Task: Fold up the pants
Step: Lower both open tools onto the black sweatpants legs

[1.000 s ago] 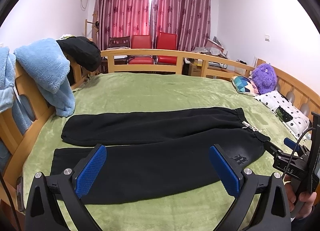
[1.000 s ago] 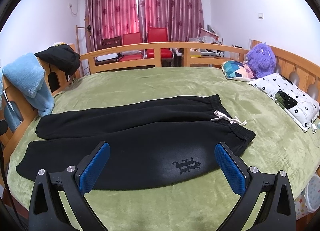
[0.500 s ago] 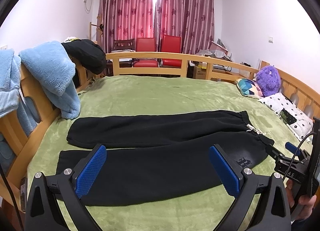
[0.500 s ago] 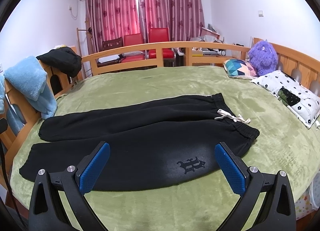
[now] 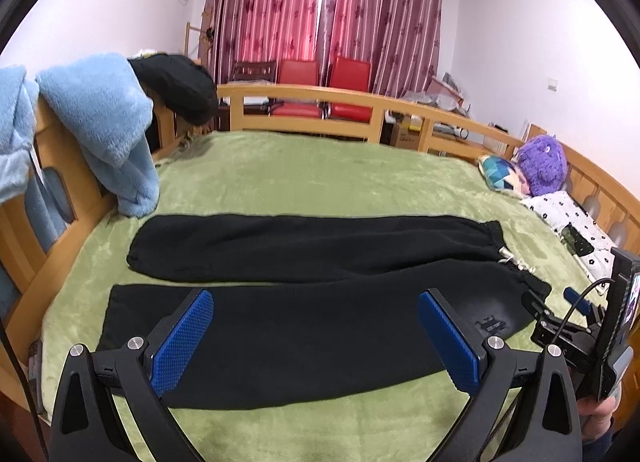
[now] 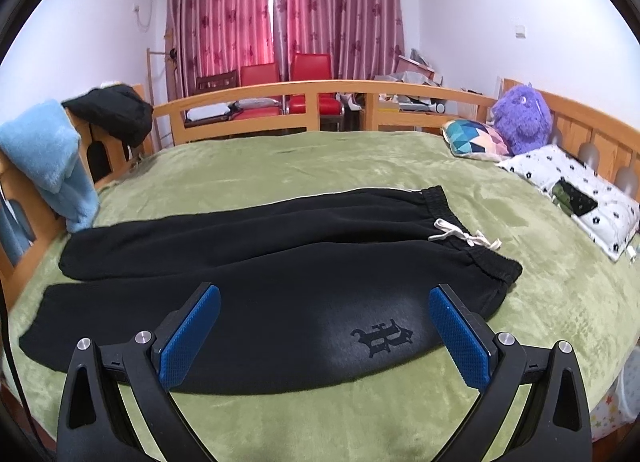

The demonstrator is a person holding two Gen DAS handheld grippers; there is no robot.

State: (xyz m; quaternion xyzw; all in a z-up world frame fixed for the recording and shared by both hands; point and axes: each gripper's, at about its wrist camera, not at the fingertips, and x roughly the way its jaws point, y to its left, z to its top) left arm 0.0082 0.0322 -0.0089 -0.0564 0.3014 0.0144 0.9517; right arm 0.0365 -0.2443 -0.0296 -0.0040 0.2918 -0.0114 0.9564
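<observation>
Black pants lie flat and unfolded on the bed's green blanket, legs side by side, waistband to the right with a white drawstring. Left gripper and right gripper hover over the near leg, both spread wide, holding nothing.

Left wrist view low over near bed edge, facing across black pants beyond jaws, right wrist view likewise, nearer waistband, both sharing pants.
</observation>
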